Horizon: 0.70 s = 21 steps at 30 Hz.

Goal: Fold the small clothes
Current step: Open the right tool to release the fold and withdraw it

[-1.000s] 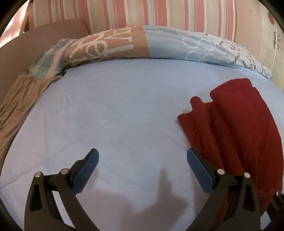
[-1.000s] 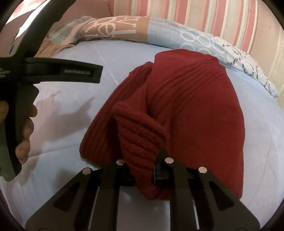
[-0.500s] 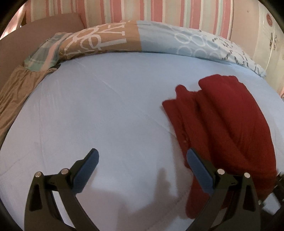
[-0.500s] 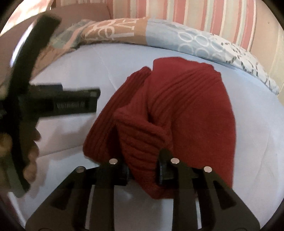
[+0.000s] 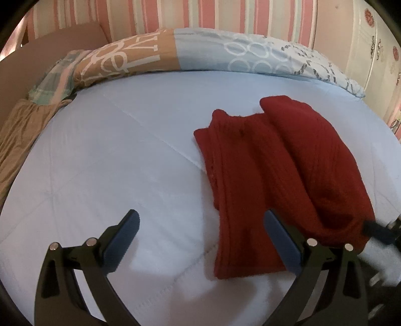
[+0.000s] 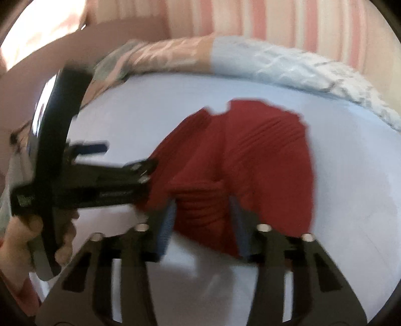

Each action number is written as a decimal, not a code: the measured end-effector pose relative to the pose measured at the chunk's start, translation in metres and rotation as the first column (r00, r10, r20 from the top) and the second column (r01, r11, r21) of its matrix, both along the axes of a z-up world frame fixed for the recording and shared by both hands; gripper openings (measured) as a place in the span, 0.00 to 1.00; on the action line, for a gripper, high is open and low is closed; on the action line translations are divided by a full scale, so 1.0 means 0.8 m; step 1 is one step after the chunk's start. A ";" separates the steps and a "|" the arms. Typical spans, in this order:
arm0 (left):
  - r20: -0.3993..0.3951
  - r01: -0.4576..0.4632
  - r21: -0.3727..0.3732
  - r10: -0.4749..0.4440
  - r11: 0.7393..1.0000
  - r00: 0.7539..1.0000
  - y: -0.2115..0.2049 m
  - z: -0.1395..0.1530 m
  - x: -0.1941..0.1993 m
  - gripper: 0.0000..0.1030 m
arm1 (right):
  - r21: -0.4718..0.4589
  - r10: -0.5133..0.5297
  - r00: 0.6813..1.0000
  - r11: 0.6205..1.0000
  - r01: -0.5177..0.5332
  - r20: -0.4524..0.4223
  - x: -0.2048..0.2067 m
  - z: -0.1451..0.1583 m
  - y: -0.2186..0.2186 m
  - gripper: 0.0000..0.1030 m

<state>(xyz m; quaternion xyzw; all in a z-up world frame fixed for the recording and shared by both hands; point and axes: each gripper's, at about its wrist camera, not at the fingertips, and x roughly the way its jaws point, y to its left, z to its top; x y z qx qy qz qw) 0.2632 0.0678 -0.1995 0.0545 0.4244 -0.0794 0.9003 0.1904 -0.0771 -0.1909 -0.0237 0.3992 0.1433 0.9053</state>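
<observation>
Left tool (image 5: 200, 225) hangs low over the bed (image 5: 112, 155) with its jaws spread wide and nothing between them; its left blue pad (image 5: 122, 238) sits over bare pale-blue quilt, while its right pad (image 5: 280, 240) overlaps the near left part of the red knitted garment (image 5: 275, 163). From the right wrist view the same tool (image 6: 117, 160) shows in side profile, blurred, gripped by the person's left hand (image 6: 27, 233), its nearer finger tip reaching the garment's left edge. At the far left of the bed lies a brown fabric (image 5: 20, 125), with a patterned pillow (image 5: 200, 55) running along the head of the bed below a pink striped wall (image 5: 175, 15). The red garment (image 6: 238, 163) lies right of centre on the quilt, partly folded lengthwise, with a thicker rolled portion on its right side. Right tool (image 6: 203, 225) is partly open, its two pads either side of a raised bunch of the garment's near edge; motion blur prevents judging whether the pads press the knit. In the left wrist view only a dark tip of this tool (image 5: 378, 229) appears, at the garment's near right corner.
</observation>
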 end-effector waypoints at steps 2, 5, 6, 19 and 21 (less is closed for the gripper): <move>-0.005 -0.004 0.016 0.004 1.000 1.000 0.000 0.000 -0.002 0.97 | -0.001 0.003 1.000 1.000 -0.003 -0.008 -0.003 -0.004 0.002 0.41; 0.005 0.011 0.024 -0.011 1.000 1.000 -0.001 0.008 -0.010 0.97 | -0.006 -0.024 1.000 1.000 0.024 0.020 -0.007 0.002 -0.004 0.56; 0.007 0.016 0.025 -0.016 1.000 1.000 -0.002 0.009 -0.013 0.97 | -0.012 -0.039 0.998 0.999 0.040 0.044 -0.010 0.009 -0.011 0.66; -0.032 0.131 -0.084 -0.134 0.988 0.990 -0.087 0.011 -0.049 0.97 | -0.068 -0.347 0.934 0.933 0.353 0.081 -0.001 -0.014 -0.120 0.83; -0.030 0.145 -0.073 -0.147 0.987 0.989 -0.102 0.010 -0.051 0.97 | -0.068 -0.351 0.934 0.932 0.355 0.074 0.002 -0.023 -0.122 0.83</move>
